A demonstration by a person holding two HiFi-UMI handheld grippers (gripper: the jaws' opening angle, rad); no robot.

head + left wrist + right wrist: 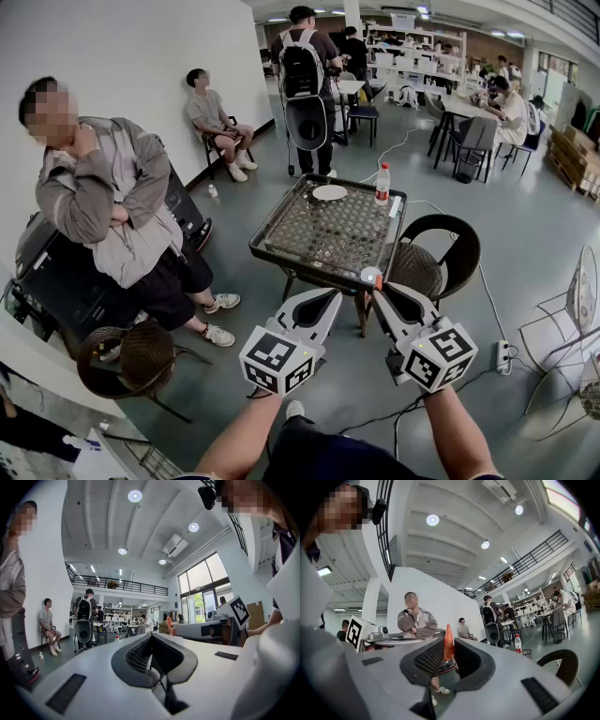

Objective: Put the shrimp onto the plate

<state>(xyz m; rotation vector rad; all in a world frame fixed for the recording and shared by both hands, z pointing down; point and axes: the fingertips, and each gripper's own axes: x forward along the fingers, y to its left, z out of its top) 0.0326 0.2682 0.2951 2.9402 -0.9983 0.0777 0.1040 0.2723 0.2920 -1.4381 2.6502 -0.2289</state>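
An orange shrimp [372,276] is pinched upright between the fingertips of my right gripper [376,285], which is shut on it. In the right gripper view the shrimp [448,641] stands out above the dark pads of the right gripper [448,652]. The white plate [329,192] lies at the far end of the mesh-topped table [272,251], well ahead of both grippers. My left gripper [323,300] is held beside the right one, just short of the table's near edge. In its own view the left gripper [151,638] has its tips together with nothing between them.
A water bottle [382,183] stands on the table to the right of the plate. A wicker chair [441,253] is at the table's right and another [131,361] at lower left. A person [103,206] stands at the left; others sit and stand farther back.
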